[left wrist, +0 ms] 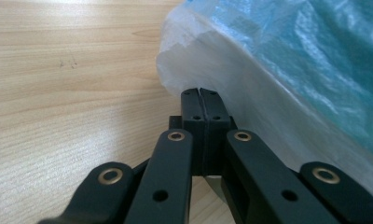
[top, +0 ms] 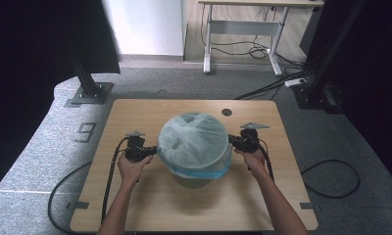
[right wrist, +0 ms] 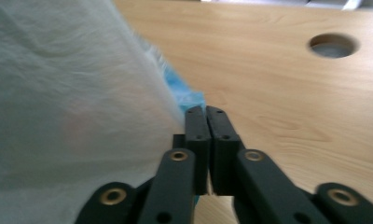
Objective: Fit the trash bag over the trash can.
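A bin [top: 190, 181] stands in the middle of the wooden table [top: 150, 200], covered by a pale blue-white plastic bag [top: 194, 139] with a blue hem near its lower edge. My left gripper [top: 154, 151] is at the bag's left side and my right gripper [top: 232, 141] at its right side. In the left gripper view the jaws [left wrist: 201, 91] are pressed together with the bag's film [left wrist: 292, 56] drawn to their tips. In the right gripper view the jaws [right wrist: 205, 109] stand together, and the bag's [right wrist: 58, 116] blue hem runs in at their tips.
A round cable hole [top: 227, 112] [right wrist: 333, 45] lies in the table behind the bin. Black cables trail from both grippers toward the front edge. Beyond the table are grey carpet, two black stand bases and a white desk frame.
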`<state>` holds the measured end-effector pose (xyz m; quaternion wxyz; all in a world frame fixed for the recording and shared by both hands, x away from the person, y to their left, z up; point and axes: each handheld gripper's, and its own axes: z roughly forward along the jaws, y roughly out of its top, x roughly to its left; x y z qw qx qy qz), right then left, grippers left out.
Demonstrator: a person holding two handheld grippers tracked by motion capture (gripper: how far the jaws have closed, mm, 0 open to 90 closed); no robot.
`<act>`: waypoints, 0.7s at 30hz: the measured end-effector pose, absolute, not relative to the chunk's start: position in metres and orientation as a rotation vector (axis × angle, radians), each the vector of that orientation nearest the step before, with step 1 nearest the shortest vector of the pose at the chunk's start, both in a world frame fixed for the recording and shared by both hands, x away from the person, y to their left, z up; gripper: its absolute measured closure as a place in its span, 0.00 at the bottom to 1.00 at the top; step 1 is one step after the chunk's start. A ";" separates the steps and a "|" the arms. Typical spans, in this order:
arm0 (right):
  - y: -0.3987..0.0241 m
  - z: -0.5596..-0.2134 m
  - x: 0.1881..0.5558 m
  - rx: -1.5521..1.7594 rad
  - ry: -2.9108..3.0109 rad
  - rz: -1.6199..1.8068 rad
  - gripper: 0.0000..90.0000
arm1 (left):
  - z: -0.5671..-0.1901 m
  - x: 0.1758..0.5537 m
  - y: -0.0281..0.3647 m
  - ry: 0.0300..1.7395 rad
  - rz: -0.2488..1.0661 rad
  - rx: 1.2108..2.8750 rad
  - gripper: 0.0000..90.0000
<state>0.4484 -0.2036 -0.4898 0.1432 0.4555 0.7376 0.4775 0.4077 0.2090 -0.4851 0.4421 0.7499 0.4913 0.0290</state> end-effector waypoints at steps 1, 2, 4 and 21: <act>-0.208 -0.486 0.445 1.324 2.087 1.384 0.78 | -0.485 0.406 0.209 1.213 0.077 1.864 1.00; -0.213 -0.482 0.440 1.324 2.063 1.405 0.76 | -0.484 0.405 0.209 1.208 0.080 1.865 1.00; -0.222 -0.473 0.427 1.268 2.018 1.449 0.70 | -0.484 0.403 0.210 1.200 0.082 1.863 1.00; -0.213 -0.459 0.316 0.921 2.179 1.717 0.40 | -0.482 0.390 0.212 1.178 0.078 1.839 1.00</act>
